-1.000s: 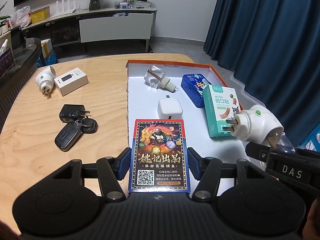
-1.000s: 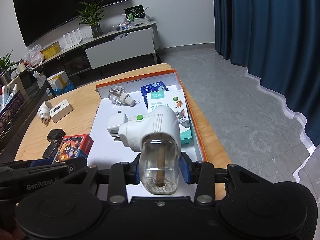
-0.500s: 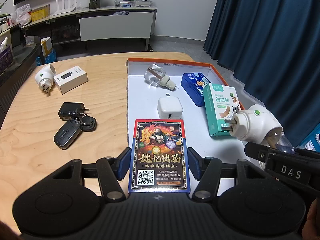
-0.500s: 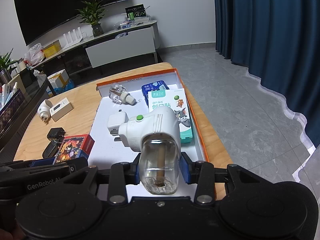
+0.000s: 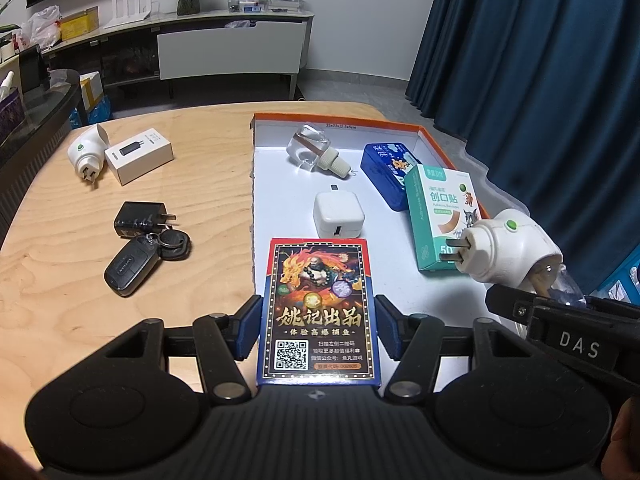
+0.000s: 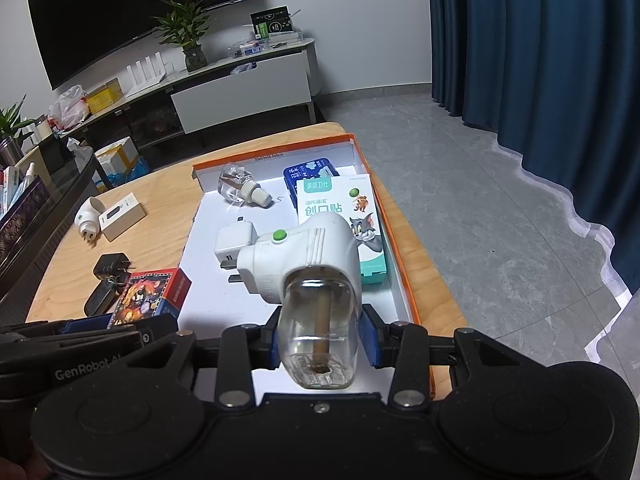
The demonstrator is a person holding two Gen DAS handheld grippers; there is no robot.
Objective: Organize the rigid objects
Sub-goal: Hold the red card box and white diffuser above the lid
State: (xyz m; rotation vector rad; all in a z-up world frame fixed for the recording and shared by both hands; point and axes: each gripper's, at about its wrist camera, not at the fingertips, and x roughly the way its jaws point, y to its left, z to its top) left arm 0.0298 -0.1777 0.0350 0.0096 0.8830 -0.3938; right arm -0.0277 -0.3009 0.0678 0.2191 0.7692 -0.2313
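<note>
Left wrist view shows your left gripper (image 5: 318, 330) clamped on the card box (image 5: 318, 312), hovering over the orange-rimmed tray (image 5: 452, 148). Your right gripper (image 6: 319, 338) pinches the plug-in vaporizer (image 6: 308, 258) by its clear bottle, prongs leftward above the tray, likely so both can be set inside.

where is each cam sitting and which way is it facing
Left wrist: on the left claw, looking forward over the card box it grips toward the tray; the right claw shows at right.
Right wrist: on the right claw, looking forward over the plug-in vaporizer it grips; the left claw shows at lower left.
Shared: tray, white charger, bandage box, both held items.
</note>
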